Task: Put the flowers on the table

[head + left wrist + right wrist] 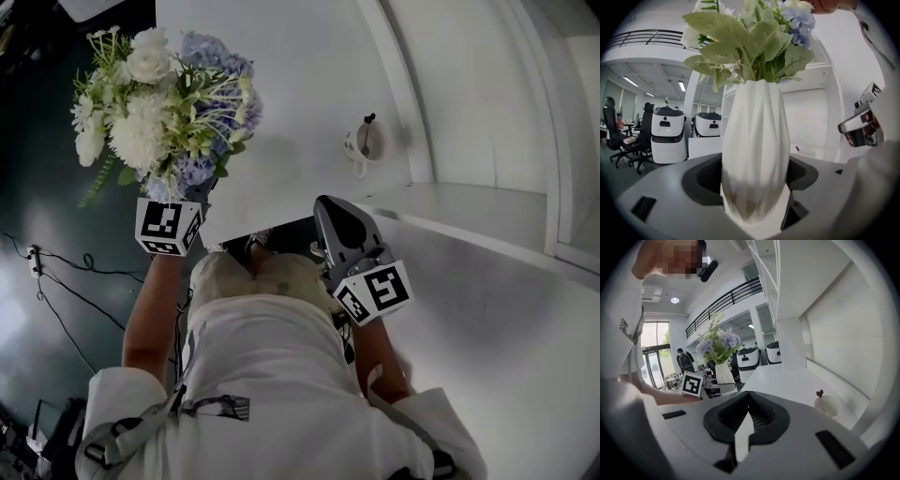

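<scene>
Pinches the white vase (754,140) low between fingers of the left gripper (754,197), flowers (164,103) aloft, apparently just off the table (309,103) edge; right gripper (746,425) over the table, fingers pressed together, empty; could topple, top-heavy, if set down short of the table.

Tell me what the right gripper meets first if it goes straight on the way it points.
Most likely the white table: the right gripper points slightly downward over its bare top. The cup stands to the right of that line. Depth is hard to judge here.
</scene>
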`<state>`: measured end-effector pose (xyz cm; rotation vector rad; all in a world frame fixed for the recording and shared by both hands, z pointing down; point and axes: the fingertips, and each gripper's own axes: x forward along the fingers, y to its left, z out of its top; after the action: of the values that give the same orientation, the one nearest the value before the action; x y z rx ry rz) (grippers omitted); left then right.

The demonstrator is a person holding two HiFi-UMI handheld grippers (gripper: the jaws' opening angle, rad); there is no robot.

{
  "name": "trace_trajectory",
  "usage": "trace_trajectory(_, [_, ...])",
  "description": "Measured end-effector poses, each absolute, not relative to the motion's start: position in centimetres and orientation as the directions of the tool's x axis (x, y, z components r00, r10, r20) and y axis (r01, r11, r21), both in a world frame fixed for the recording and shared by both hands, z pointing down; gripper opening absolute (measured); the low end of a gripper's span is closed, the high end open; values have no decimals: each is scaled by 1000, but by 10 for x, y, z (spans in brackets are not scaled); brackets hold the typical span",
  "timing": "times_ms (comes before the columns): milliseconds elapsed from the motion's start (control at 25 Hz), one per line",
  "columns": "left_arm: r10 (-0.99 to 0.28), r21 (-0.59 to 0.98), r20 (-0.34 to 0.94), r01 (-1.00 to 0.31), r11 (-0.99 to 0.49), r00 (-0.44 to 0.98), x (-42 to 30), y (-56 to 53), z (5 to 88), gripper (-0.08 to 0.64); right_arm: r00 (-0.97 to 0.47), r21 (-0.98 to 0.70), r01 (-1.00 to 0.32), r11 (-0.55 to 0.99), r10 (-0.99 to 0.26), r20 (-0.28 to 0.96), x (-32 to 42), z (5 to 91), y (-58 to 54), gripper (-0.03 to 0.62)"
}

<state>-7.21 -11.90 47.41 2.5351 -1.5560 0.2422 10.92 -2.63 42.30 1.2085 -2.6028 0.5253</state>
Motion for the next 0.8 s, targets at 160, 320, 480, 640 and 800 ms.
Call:
trace_trajectory(160, [-869, 64, 214, -894, -444, 447, -68, -118, 471, 377, -629, -221, -775, 592, -690, 357, 111, 413, -20, 11])
trace_trajectory(320, [-862, 70, 224, -889, -452, 456, -67, -114, 472, 379, -623, -221, -779, 586, -688, 373, 109, 407, -11, 11])
trace_trajectory(480, [-862, 64, 231, -891, -450, 452, -69, -114, 473, 377, -629, -221, -775, 592, -684, 370, 103, 401, -8, 11])
trace_trajectory(640, [-864, 62, 218, -890, -452, 454, -67, -114, 468, 379, -631, -213, -772, 600, -680, 374, 99, 392, -5, 11])
trace_trajectory(800, [-866, 63, 217, -891, -449, 451, -67, -114, 466, 379, -634, -207, -768, 605, -676, 376, 98, 387, -2, 11])
